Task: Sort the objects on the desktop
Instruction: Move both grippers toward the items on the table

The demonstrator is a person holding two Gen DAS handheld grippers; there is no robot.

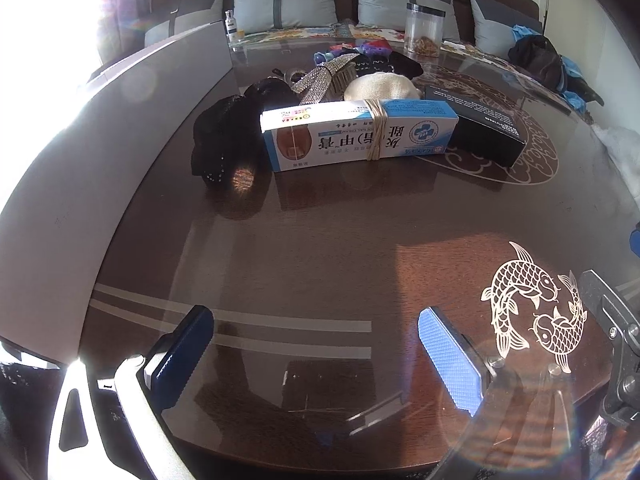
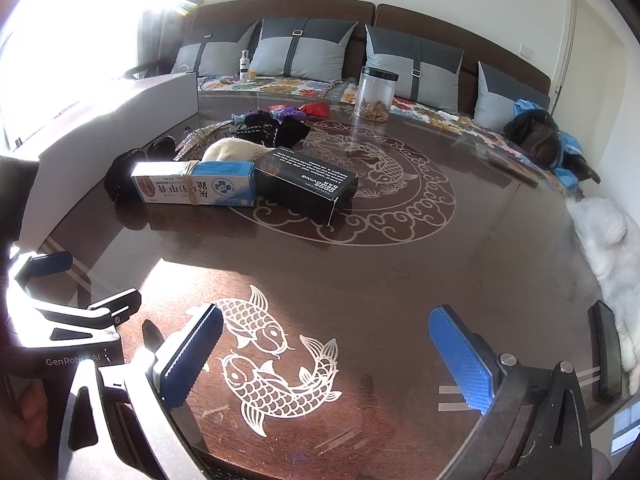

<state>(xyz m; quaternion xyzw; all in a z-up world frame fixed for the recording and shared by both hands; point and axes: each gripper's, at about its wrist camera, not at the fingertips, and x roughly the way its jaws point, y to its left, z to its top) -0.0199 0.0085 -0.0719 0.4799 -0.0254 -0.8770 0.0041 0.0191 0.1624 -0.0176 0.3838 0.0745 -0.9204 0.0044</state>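
A white-and-blue ointment box (image 1: 356,136) (image 2: 192,186) bound with rubber bands lies on the dark glass-topped table, next to a black box (image 1: 476,128) (image 2: 306,186). Behind them sit a cream knit item (image 1: 380,87) (image 2: 234,150), black fabric pieces (image 1: 224,140) (image 2: 120,176), a rhinestone hair clip (image 1: 324,80) and coloured hair accessories (image 2: 284,114). My left gripper (image 1: 316,354) is open near the table's front edge, nothing between its fingers. My right gripper (image 2: 326,354) is open over the fish emblem (image 2: 276,360), holding nothing. The left gripper (image 2: 80,300) shows at the right wrist view's left edge.
A long white box (image 1: 120,128) (image 2: 120,120) runs along the table's left side. A clear jar (image 1: 424,28) (image 2: 376,94) stands at the far edge. A black phone (image 2: 606,354) and white fur (image 2: 608,240) lie at the right edge. A cushioned sofa (image 2: 304,54) is behind.
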